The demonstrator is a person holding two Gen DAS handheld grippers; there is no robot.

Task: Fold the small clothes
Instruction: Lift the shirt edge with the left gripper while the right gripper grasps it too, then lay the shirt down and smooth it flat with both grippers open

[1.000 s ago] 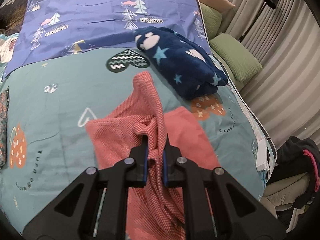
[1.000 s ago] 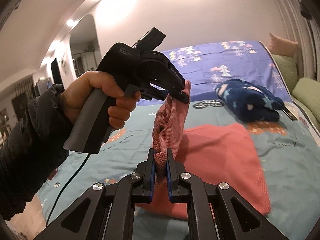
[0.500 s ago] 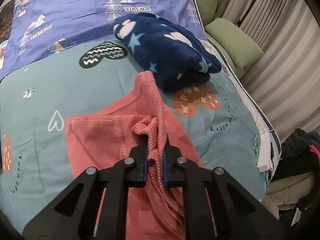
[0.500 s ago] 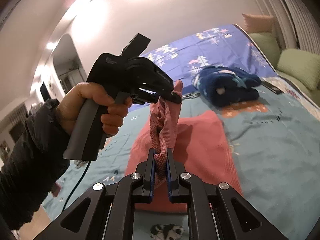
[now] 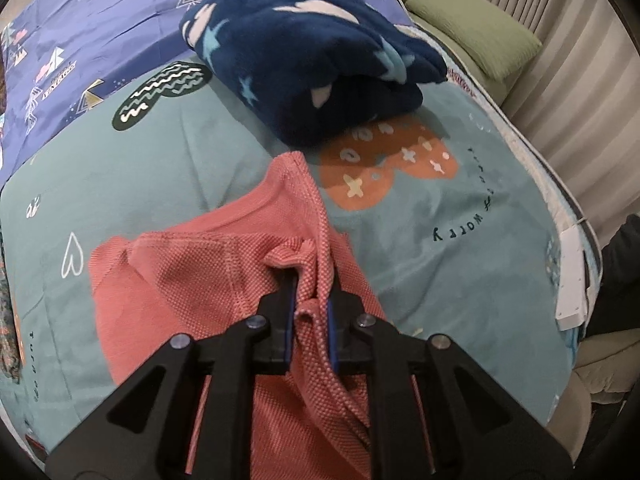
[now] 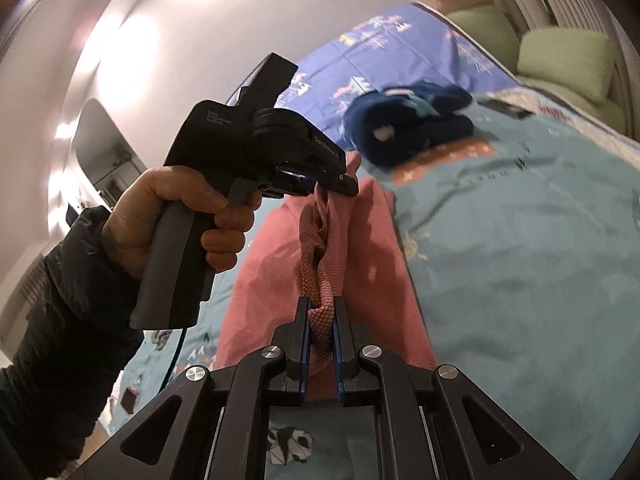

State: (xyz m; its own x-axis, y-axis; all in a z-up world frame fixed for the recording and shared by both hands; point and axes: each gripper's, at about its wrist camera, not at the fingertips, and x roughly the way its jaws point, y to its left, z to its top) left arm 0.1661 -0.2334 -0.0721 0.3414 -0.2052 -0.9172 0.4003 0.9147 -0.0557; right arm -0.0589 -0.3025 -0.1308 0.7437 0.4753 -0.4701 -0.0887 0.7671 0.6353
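While the pink knit garment (image 5: 192,280) lay spread on the teal bedcover (image 5: 192,168), both grippers had hold of its bunched edge. Left gripper (image 5: 311,300) pointed steeply down, its jaws just easing apart, the fold of knit between the blue pads and the pads seemingly touching it yet. Right gripper (image 6: 320,328) was clamped narrow on another bunch of that same edge, cloth squeezed tight between its pads. From the right wrist view, the left gripper (image 6: 340,188) showed side-on, a hand (image 6: 168,216) in a dark sleeve (image 6: 60,320) wrapped round its grey handle, and a short span of pink fabric ran from its tip to the right one. Most of the garment rested flat on the cover beneath them. Just beyond it sat a folded navy fleece blanket (image 5: 312,60) with stars, apart from the pink cloth. Green cushions (image 5: 472,28) lined the far side.
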